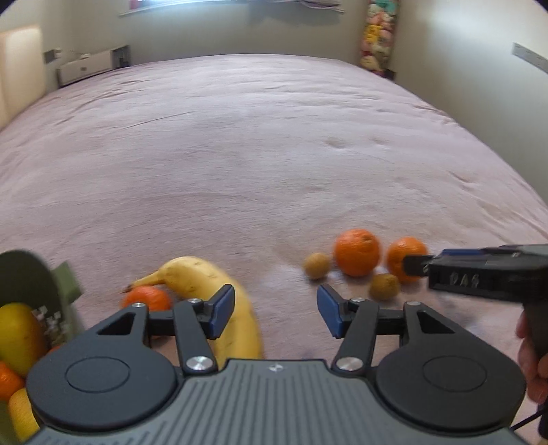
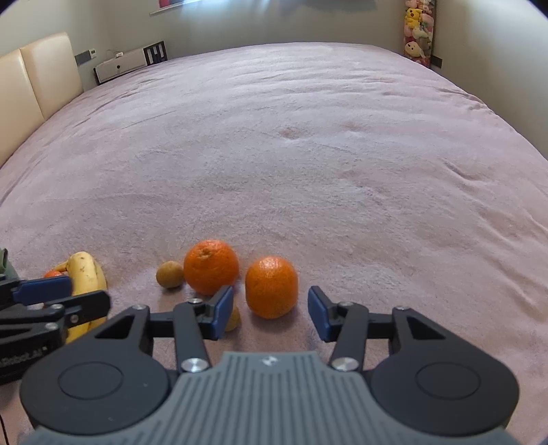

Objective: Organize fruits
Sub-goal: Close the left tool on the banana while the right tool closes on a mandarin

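Note:
On the pink bedspread (image 1: 260,154) lie a banana (image 1: 212,291) with a small tangerine (image 1: 147,297) beside it. To their right are two oranges (image 1: 357,251) (image 1: 402,255) and two small brown fruits (image 1: 317,265) (image 1: 384,285). My left gripper (image 1: 275,308) is open and empty, its left finger over the banana. In the right wrist view, my right gripper (image 2: 270,309) is open. The nearer orange (image 2: 271,285) sits just ahead of the gap between its pads, untouched. The other orange (image 2: 210,265) and a brown fruit (image 2: 169,274) lie to the left.
A green bag (image 1: 20,274) at the left edge holds yellow and orange fruit. A hand (image 1: 534,359) holds the right gripper's handle. A padded headboard (image 2: 34,75), a low white unit (image 2: 120,66) and plush toys (image 2: 418,30) border the bed.

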The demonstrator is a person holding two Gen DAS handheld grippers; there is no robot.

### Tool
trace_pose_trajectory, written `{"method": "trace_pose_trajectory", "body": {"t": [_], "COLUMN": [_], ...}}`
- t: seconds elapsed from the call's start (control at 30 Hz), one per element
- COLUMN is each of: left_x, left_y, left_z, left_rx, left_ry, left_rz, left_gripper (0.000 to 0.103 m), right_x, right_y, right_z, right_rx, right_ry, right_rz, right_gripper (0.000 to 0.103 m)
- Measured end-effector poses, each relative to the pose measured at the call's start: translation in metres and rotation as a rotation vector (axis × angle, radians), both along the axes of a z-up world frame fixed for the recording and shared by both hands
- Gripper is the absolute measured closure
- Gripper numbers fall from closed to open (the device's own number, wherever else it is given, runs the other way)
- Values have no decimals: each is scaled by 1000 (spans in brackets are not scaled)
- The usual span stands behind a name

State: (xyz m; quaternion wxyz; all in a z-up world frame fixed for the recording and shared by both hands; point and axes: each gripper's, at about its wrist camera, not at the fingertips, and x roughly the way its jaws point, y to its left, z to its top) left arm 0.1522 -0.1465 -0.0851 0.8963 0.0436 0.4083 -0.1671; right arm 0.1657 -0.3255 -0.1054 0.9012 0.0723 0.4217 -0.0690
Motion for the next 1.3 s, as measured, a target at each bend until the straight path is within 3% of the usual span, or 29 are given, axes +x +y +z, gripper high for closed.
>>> {"method": "trace_pose_trajectory", "body": {"t": [0.1,0.47,0.67,0.87,0.93,1.0,1.13,1.17,1.3], "left_x": [-2,24,43,54,55,57,57,55,50], "left_y": [8,21,23,18,17,18,20,19,26], "left_z": [-5,-25,-39,-45,-45,-46,-44,-43,-42], "left_rx": [24,-6,-12,11,14,14,-6,-13,-57], "left_ry": [15,142,218,226,226,232,232,227,216], "left_rz": [64,198,248,266,270,269,254,235,227], "left_gripper": [33,32,32,32,32,33,43,50,53], "right_x": [5,10,18,23,25,26,26,26,26], "right_y": [-1,-3,1,-2,-2,-2,-2,-1,-1], "right_z": [-4,-13,-19,-27,-26,-25,-25,-25,-23], "right_rx": [2,17,19,45,52,61,55,55,52], "right_ry": [13,23,34,49,51,54,61,62,70], "right_rz": [-25,-52,-43,-62,-64,-60,-57,-58,-59], "right_gripper": [56,56,56,56,57,65,65,65,65]}}
